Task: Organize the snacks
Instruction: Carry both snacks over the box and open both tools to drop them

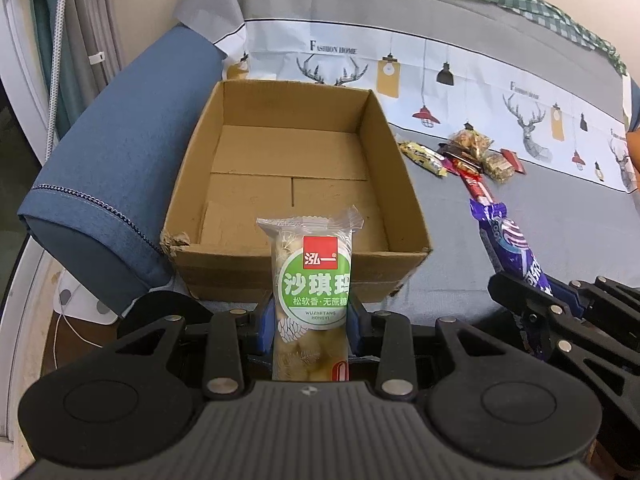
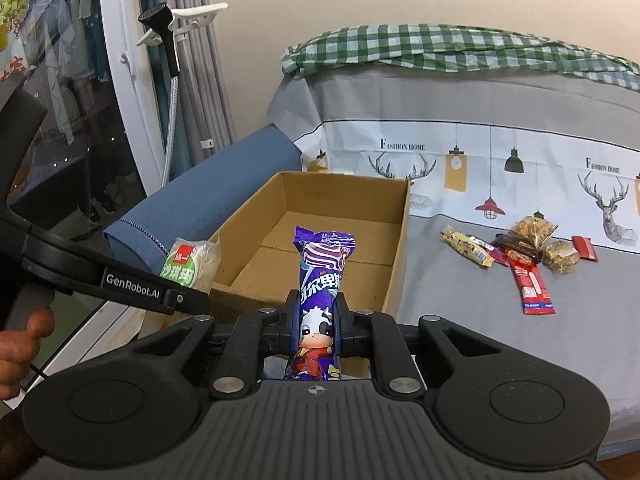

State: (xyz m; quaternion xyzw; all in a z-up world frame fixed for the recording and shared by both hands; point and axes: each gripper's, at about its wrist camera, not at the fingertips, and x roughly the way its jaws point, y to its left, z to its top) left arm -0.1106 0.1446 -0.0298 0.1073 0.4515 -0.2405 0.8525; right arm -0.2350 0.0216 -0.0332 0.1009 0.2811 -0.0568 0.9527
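The sofa (image 1: 460, 216), draped in a grey cover, filled both views, with the empty cardboard box (image 1: 288, 168) at centre frame beside a blue cushion (image 1: 120, 168). A small heap of loose snacks (image 2: 524, 256) lay on the cover at right of the frame, well apart from the box.

Each held packet probably had to clear the near wall before release, so carrying it over the open floor and letting go low looked the sound way.

The left gripper (image 1: 310, 320) had its fingers partly closed on the green-label cake packet (image 1: 310, 300), upright before the box's near wall. The right gripper (image 2: 318, 328) was clamped narrow on the purple candy packet (image 2: 320, 280), also upright, just short of the box.
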